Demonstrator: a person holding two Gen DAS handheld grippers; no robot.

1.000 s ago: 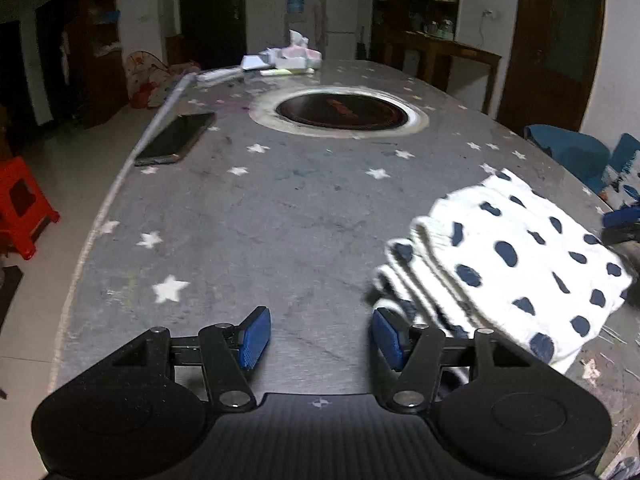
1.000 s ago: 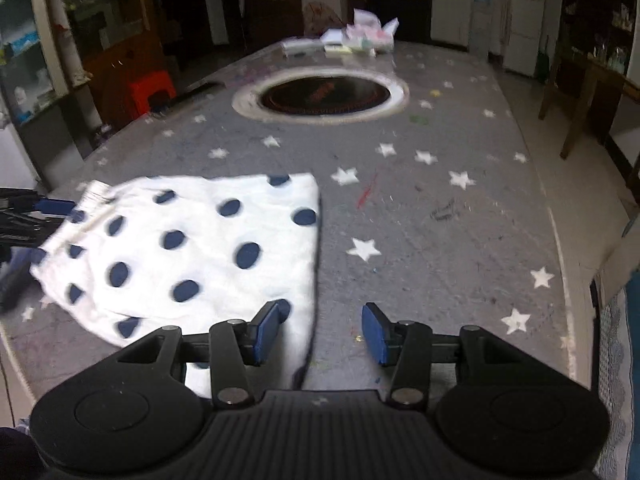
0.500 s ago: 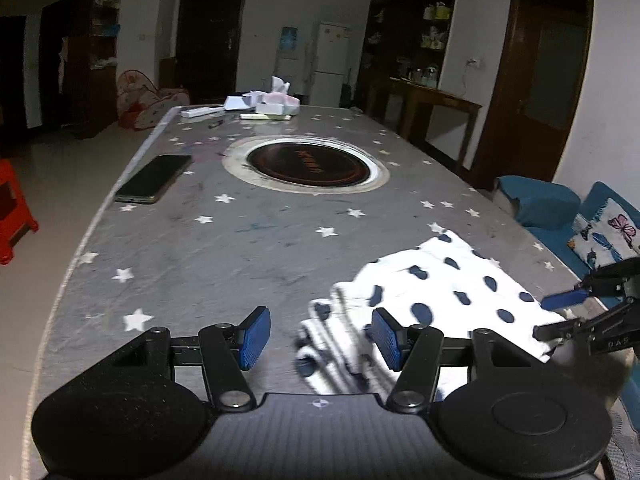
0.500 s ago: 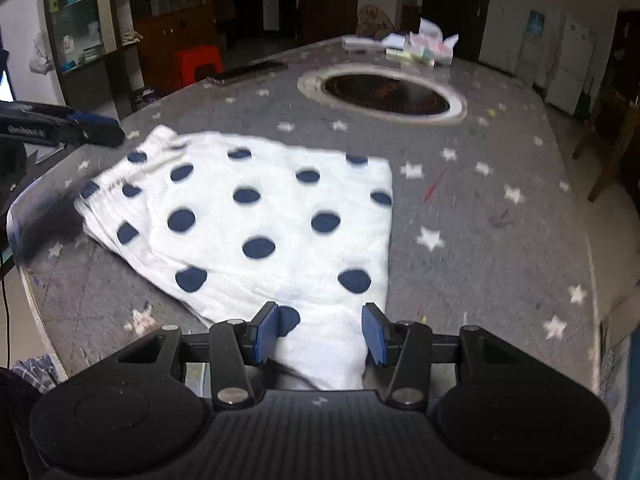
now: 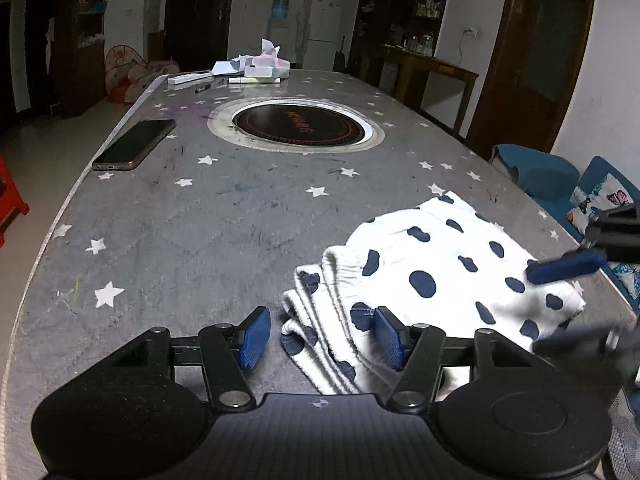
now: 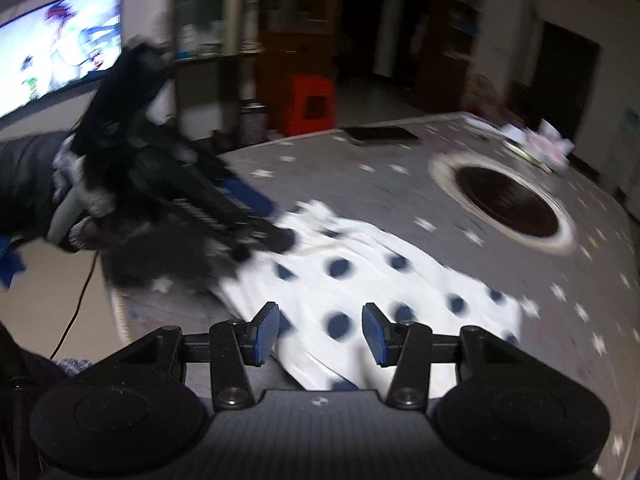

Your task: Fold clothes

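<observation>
A folded white garment with navy dots (image 5: 440, 272) lies on the grey star-patterned table (image 5: 200, 232) near its front right corner. My left gripper (image 5: 320, 338) is open, its jaws on either side of the garment's layered waistband edge, holding nothing. My right gripper (image 6: 318, 332) is open and empty just above the garment's opposite edge (image 6: 360, 292). The right gripper also shows blurred at the right of the left wrist view (image 5: 576, 268). The left gripper and gloved hand show blurred in the right wrist view (image 6: 192, 200).
A black phone (image 5: 134, 144) lies at the table's left edge. A round dark hotplate (image 5: 298, 124) is set in the table's middle. Tissues and papers (image 5: 256, 66) sit at the far end. A blue chair (image 5: 536, 170) stands right of the table.
The right wrist view has swung left and now faces the left gripper, with motion blur. My left gripper has moved closer to the garment's waistband edge. Both grippers stay open.
</observation>
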